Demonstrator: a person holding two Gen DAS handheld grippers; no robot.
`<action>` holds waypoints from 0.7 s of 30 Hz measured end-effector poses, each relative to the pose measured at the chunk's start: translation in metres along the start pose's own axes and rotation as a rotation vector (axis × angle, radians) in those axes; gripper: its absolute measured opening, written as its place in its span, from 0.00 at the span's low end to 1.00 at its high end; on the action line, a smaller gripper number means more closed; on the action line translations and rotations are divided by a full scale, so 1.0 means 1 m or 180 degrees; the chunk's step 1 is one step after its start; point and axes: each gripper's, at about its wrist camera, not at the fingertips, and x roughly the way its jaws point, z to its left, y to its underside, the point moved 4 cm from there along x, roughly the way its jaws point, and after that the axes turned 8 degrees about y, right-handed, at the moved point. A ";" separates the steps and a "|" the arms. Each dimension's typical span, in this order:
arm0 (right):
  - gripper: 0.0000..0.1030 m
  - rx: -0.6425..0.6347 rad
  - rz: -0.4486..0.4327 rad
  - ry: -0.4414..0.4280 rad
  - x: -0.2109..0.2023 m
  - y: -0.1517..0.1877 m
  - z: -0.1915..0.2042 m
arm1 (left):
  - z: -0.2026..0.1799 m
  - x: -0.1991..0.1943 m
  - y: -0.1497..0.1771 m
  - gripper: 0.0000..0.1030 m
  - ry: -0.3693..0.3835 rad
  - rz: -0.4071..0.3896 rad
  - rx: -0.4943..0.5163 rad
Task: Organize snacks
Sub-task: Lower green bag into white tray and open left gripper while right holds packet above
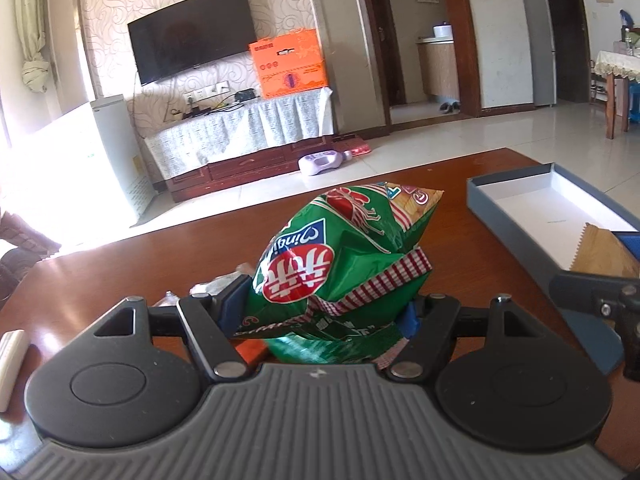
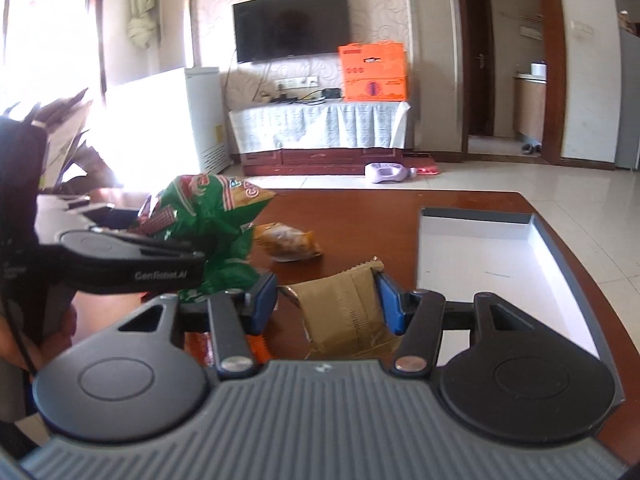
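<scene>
Between the pads of my left tool [image 1: 320, 304] sits a green snack bag [image 1: 340, 264], clamped near its crimped bottom end so the puffed body stands up and forward over the surface [image 1: 160, 248]. Those jaws stand fairly wide but press on the bag from both sides, so I read it as a firm hold on a bulky, air-filled pack. It should be very light and crackly, with slick film that could slide if I ease off; squeezing harder risks crushing what is inside. The crimped seam is the sensible place to take it.

My right tool [image 2: 326, 300] holds a tan snack packet [image 2: 348, 312] between its blue pads, jaws about halfway closed on it. This packet looks flat and a little stiffer, with a serrated top edge, so it should handle predictably and is unlikely to burst.

Just beyond the right tool, to its right, lies the open grey box [image 2: 476, 216] with a white floor, nothing inside that I can see. I judge it the place for the snacks, and both packs are near it but neither is over it yet.

Further out on the surface rests an orange-yellow wrapped snack [image 2: 288, 242], apart from the box and not yet picked up. It looks soft and crumpled.
</scene>
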 end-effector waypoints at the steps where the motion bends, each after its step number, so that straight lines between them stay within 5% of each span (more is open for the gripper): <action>1: 0.55 0.0012 -0.0007 0.0011 0.001 0.000 -0.003 | -0.005 0.002 -0.001 0.74 0.0045 0.0006 0.0004; 11: 0.55 -0.0047 0.0008 0.0325 0.001 0.004 -0.020 | -0.065 0.029 -0.036 0.74 0.0314 -0.0152 0.0108; 21: 0.55 -0.0022 0.0266 0.0728 0.018 0.017 -0.061 | -0.149 0.080 -0.059 0.74 0.0845 -0.0118 0.0149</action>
